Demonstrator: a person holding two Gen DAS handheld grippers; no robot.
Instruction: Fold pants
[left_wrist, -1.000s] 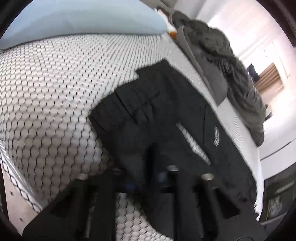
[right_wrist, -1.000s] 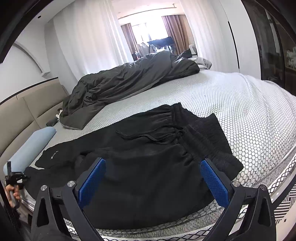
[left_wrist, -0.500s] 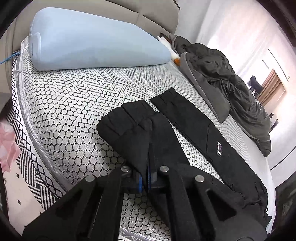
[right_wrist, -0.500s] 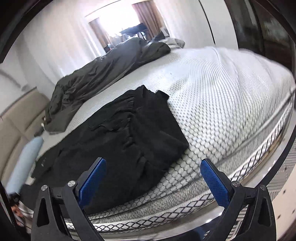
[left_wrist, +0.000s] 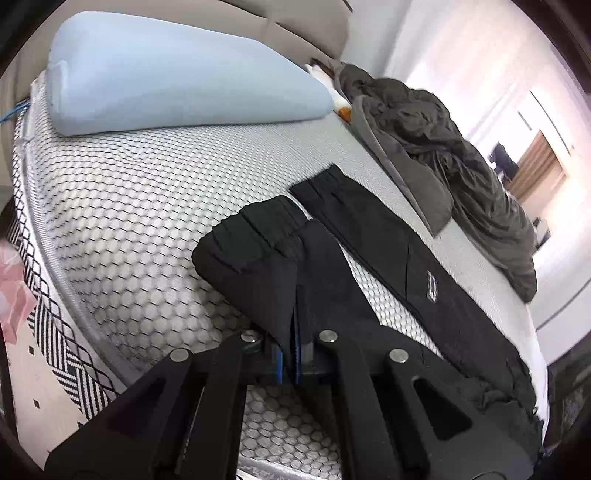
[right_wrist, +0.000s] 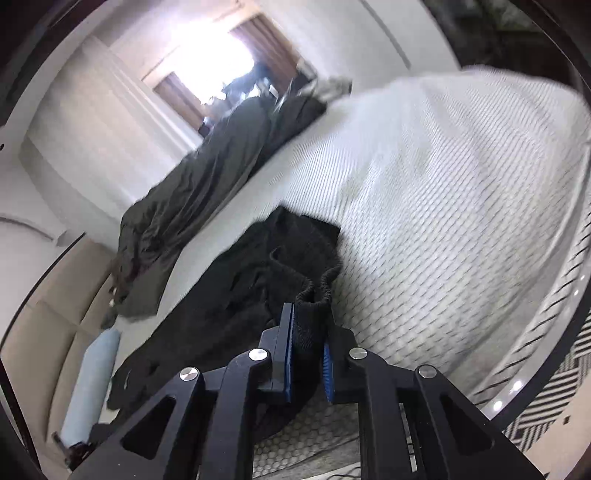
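A bedroom with pale curtains holds a bed (left_wrist: 122, 206) covered in a honeycomb-patterned mattress cover. A light blue pillow (left_wrist: 177, 70) lies by the headboard, and a crumpled dark grey duvet (left_wrist: 454, 158) runs along the far side. The black pants (left_wrist: 369, 236) lie spread along the near edge of the bed, one leg flat, the other bunched near its cuff. The left gripper (left_wrist: 291, 332) has its jaws pressed together on a fold of that bunched leg. At the other end, the right gripper (right_wrist: 308, 354) has just been closing; its blue-padded jaws now pinch the gathered elastic waistband (right_wrist: 314, 295), which stands up between them.
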